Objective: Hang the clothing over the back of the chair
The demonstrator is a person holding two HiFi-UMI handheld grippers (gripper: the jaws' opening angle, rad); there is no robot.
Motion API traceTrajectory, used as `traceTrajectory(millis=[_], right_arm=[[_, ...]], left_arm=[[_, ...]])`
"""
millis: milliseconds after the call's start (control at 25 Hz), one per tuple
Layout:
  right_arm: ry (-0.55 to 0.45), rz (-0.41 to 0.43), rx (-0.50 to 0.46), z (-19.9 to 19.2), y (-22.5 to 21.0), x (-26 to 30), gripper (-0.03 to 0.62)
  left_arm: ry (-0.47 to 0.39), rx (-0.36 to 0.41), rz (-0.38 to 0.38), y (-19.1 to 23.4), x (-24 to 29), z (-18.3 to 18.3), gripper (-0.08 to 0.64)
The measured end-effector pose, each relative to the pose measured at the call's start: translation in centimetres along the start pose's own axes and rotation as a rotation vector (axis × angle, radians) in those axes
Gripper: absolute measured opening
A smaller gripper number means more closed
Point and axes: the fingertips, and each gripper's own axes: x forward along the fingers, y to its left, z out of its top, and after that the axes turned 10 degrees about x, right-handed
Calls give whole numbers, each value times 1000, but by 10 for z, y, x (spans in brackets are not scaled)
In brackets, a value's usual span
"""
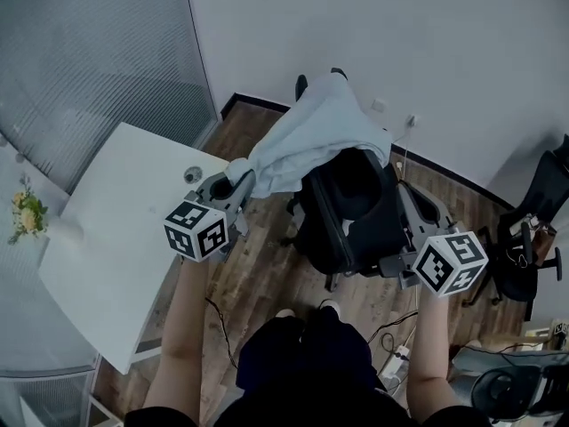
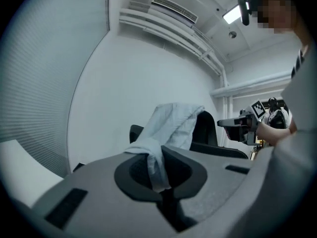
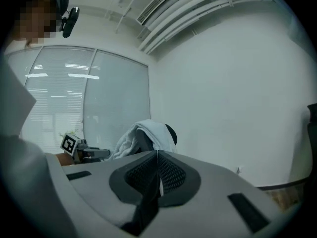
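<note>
Left gripper point(image 1: 236, 183) pinches a corner of the shirt point(image 1: 320, 127) — the rest draped just ahead over the chair point(image 1: 356, 212) back — right gripper point(image 1: 404, 194) closed, empty (shirt looks soft, light, prone to sliding: best held at the hem).

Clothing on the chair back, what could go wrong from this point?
1. The left hand-held gripper is shut on a corner of the clothing. Drawing that hand back without opening the jaws could drag the clothing off the chair.
2. The clothing lies bunched and stretched toward that gripper's side rather than centred over the chair back, so it may slide off once it is released.
</note>
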Motion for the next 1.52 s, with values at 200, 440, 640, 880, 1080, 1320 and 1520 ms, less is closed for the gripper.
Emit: traceTrajectory(millis=[200, 440, 640, 880, 1080, 1320, 1520], right_arm=[[28, -20, 46, -21, -7, -6, 29], [49, -36, 88, -39, -12, -6, 29], [67, -44, 103, -53, -12, -8, 29], [75, -25, 112, -60, -14, -8, 29], [83, 19, 117, -62, -13, -9, 29], [102, 92, 125, -62, -8, -23, 29], [117, 133, 106, -60, -9, -44, 29]], left_arm=[[-8, -109, -61, -22, 30, -38, 17], [39, -187, -36, -19, 43, -72, 18], [20, -242, 1, -10, 35, -84, 18], [-17, -187, 143, 1, 20, -93, 129], [-13, -248, 246, 3, 4, -100, 281], [78, -246, 354, -12, -28, -117, 339], [91, -301, 378, -46, -52, -116, 338]])
